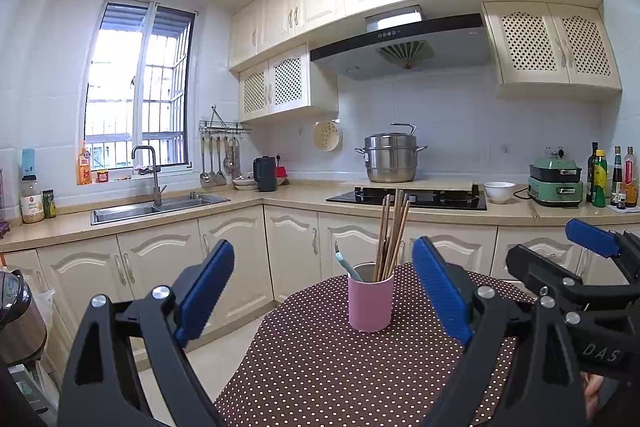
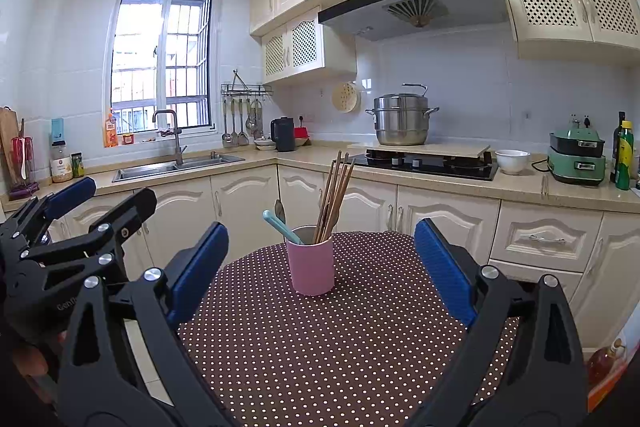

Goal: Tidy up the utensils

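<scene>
Two claws gape over the dotted worktop [image 2: 320, 347], gripping nothing.
Upright pink cup [image 2: 311, 264] stands mid-worktop; its wooden chopsticks [image 2: 334, 195] rise nearly vertical, fanning slightly right, while a teal-handled utensil [image 2: 280, 225] leans left. Left claw [image 1: 324, 291] and right claw [image 2: 320, 269] sit side by side, level, fingers splayed wide, aimed at the cup, well short of it.

A round table [image 2: 360, 339] wears a dark brown cloth with white polka dots. Directly on it stands one pink cylindrical cup [image 2: 311, 267], upright near the far edge; the cloth around it is bare.
</scene>
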`<state>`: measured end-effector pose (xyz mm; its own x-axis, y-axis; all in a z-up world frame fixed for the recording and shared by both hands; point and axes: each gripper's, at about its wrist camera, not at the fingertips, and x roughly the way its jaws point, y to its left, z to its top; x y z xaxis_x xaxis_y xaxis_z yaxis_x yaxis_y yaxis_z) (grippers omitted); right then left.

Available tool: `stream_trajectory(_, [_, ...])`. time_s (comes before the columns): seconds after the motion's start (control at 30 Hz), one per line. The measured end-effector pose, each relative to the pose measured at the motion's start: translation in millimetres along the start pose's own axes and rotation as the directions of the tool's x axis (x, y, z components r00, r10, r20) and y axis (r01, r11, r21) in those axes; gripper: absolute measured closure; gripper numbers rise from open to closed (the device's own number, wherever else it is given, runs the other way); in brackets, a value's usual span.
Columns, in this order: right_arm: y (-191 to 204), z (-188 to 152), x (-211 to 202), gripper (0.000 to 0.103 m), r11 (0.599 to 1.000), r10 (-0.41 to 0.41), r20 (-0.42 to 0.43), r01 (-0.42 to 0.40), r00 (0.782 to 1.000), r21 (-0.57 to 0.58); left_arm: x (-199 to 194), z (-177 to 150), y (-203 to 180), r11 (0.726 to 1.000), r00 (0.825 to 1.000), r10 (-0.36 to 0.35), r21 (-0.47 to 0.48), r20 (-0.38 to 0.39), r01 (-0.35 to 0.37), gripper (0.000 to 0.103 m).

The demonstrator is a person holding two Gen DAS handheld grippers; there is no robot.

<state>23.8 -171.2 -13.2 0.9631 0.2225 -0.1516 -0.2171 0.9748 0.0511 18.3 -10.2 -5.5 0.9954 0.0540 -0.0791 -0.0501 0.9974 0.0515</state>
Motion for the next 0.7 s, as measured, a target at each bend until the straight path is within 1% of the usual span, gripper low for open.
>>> stream_trajectory(0.7, [-0.5,-2.1,0.7,0.010,1.000,0.000,-0.009,0.000,1.000,0.008,1.8,-0.2,-1.0,1.000,1.000,0.002,0.005,-0.005,-0.002,0.014])
